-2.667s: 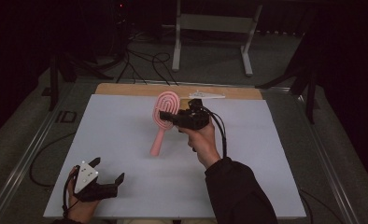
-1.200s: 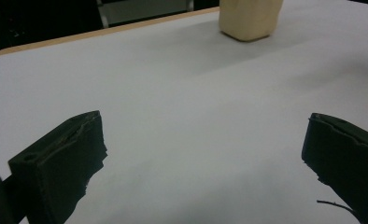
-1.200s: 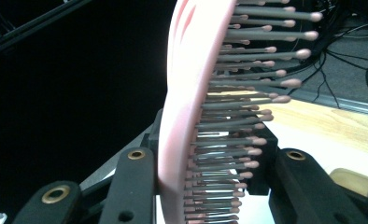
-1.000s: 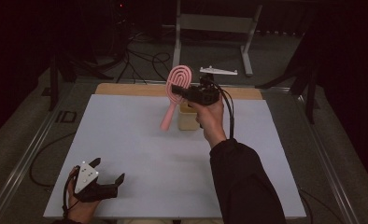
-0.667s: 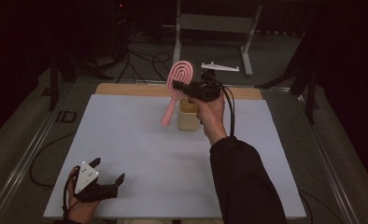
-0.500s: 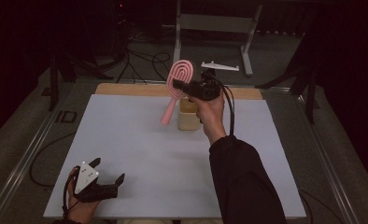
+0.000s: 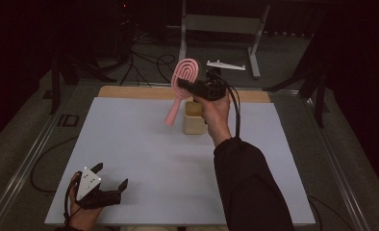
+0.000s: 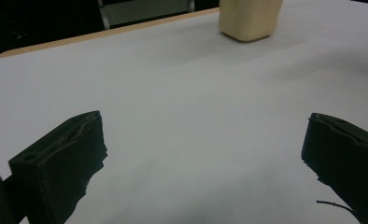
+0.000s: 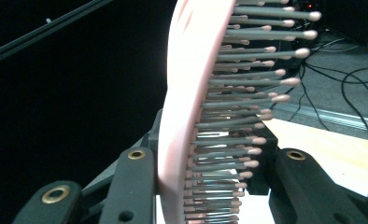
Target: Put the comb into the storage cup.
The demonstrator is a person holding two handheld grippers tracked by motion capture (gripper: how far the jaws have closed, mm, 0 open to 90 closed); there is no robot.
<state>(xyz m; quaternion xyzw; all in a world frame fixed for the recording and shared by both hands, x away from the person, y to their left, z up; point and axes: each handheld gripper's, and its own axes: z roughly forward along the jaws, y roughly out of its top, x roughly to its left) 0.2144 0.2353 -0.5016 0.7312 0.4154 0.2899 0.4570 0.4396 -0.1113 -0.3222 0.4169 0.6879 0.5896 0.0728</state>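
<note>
The right gripper (image 7: 190, 88) pinches a pink hairbrush (image 7: 180, 89) by its head and holds it in the air above the far part of the table (image 7: 130, 144), handle hanging down and to the left. In the right gripper view the jaws press on either side of the hairbrush (image 9: 191, 93), bristles pointing right. A cream cup (image 7: 194, 118) stands on the white sheet just beside and below the handle end, directly under the raised hand. The left gripper (image 7: 111, 185) rests at the near left corner, well apart, its jaws spread with nothing between them. Cables and a metal stand (image 7: 221, 24) lie on the floor beyond the table.
</note>
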